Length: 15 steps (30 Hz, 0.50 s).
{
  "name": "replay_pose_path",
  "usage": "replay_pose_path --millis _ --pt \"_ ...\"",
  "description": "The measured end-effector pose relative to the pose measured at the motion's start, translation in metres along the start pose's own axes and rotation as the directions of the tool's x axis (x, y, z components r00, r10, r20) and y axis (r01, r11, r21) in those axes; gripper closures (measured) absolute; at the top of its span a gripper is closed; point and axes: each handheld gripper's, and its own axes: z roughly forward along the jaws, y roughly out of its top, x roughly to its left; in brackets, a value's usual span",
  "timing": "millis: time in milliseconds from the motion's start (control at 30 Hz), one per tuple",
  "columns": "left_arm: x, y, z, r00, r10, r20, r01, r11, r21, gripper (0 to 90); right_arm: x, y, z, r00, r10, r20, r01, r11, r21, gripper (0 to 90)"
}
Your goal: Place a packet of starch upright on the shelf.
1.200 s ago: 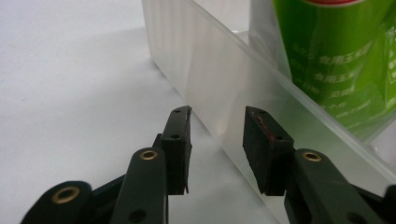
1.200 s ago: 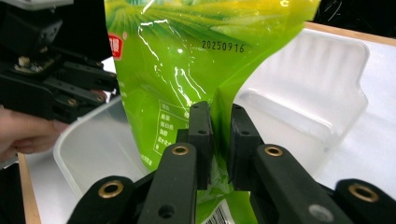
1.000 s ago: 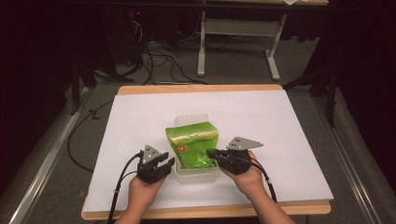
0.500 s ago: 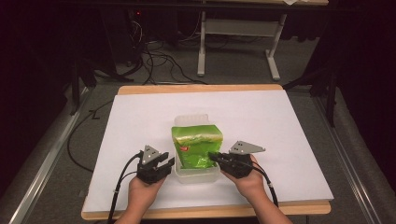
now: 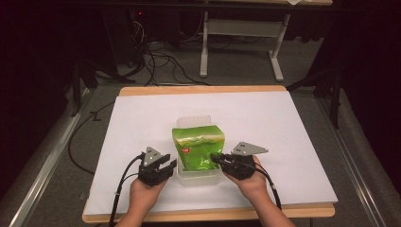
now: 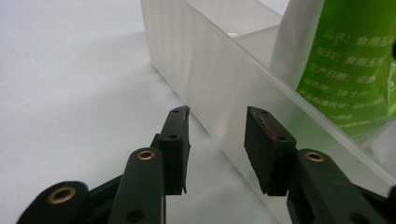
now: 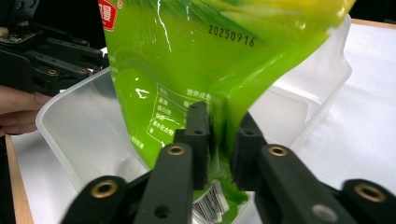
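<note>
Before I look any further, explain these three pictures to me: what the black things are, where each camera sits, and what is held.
A person sits at a table covered in white, with a hand-held black claw in each hand. The high view looks down from above. The other two come from cameras riding on each claw.

A clear plastic bin sits on the table with a green bag standing in it. The right claw is shut on the bag's edge. The left claw is open, close to the bin's outer wall, holding nothing.
</note>
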Motion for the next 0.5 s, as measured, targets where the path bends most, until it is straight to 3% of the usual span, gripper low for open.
replay_pose_path --millis 200,333,467,500 --pt "0.004 0.001 -0.002 1.0000 0.005 -0.008 -0.005 1.0000 0.002 57.1 -0.002 0.003 -0.005 1.0000 0.001 0.000 -0.001 1.000 -0.020 58.1" --pt "0.014 0.002 -0.008 0.9999 -0.009 -0.006 0.009 1.0000 0.000 55.0 -0.005 0.006 -0.020 0.9995 -0.019 0.025 0.020 0.998 -0.061 49.3" --pt "0.027 0.002 -0.016 0.9987 -0.004 -0.052 0.005 1.0000 0.007 53.5 -0.019 0.005 -0.042 0.9951 0.003 0.099 0.006 0.996 -0.091 45.2" --pt "0.031 0.002 -0.018 0.9977 -0.002 -0.068 0.003 1.0000 0.009 53.0 -0.026 0.003 -0.049 0.9899 0.007 0.142 0.007 0.995 -0.096 44.6"
